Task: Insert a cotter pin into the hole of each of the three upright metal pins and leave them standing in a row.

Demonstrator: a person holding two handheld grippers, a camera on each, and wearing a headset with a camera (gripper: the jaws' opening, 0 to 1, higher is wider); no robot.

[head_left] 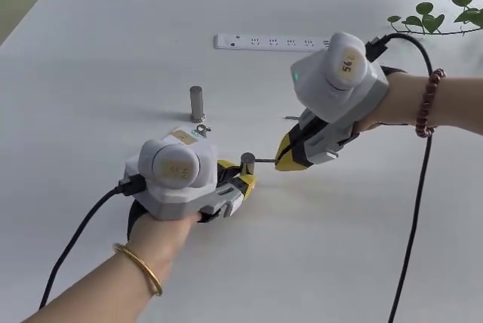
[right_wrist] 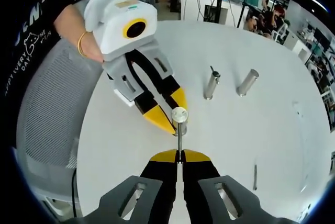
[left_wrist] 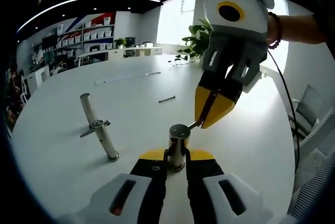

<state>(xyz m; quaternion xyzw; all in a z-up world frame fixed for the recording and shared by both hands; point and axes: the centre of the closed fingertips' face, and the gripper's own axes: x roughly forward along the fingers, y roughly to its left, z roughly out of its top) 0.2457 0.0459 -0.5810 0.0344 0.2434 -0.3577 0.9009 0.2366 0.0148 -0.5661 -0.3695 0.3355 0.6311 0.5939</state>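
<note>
The right hand-held gripper is pressed together on a cotter pin. The cotter pin's tip meets the head of a metal pin, which the left hand-held gripper clamps upright on the desk. The left gripper view shows a second pin with a fitted cotter pin across it, and a bare third pin behind. In the head view, the left gripper's housing hides most of that second pin. A spare cotter pin lies apart.
</note>
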